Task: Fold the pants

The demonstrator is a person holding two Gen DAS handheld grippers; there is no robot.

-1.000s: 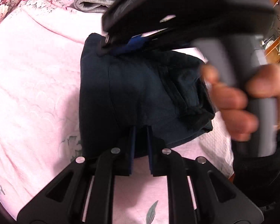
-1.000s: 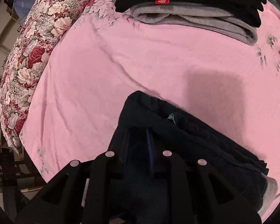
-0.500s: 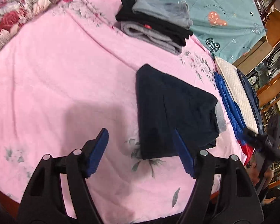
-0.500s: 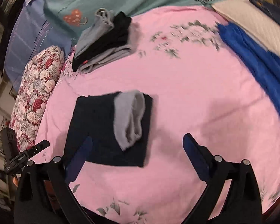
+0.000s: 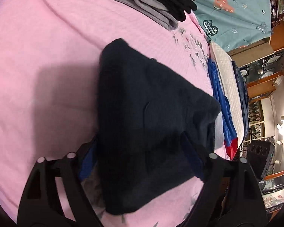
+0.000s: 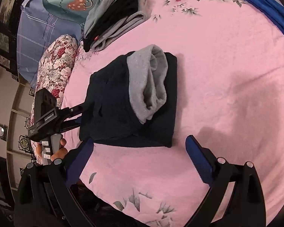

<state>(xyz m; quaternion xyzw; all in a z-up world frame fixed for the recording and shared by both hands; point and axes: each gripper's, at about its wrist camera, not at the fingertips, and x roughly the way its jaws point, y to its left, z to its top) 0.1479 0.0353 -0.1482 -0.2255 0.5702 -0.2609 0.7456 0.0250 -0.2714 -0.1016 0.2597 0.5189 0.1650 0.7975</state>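
The dark navy pants (image 6: 123, 102) lie folded into a compact bundle on the pink bedspread (image 6: 227, 75), with their grey fleece lining (image 6: 151, 83) turned out on top. In the left wrist view the pants (image 5: 151, 117) fill the middle. My left gripper (image 5: 142, 160) is open, its jaws wide apart on either side of the bundle's near end; it also shows in the right wrist view (image 6: 79, 115) at the bundle's left edge. My right gripper (image 6: 140, 158) is open and empty, just short of the bundle's near edge.
A stack of folded grey and black clothes (image 6: 113, 17) lies at the far side of the bed. A floral pillow (image 6: 55, 71) is at the left, blue fabric (image 6: 270, 9) at the right edge. The bed's front edge is close below my right gripper.
Both grippers were shut on the pants a second ago, then let go and pulled back. Now my left gripper has come in again, open, around the bundle's end. My right gripper moved closer.
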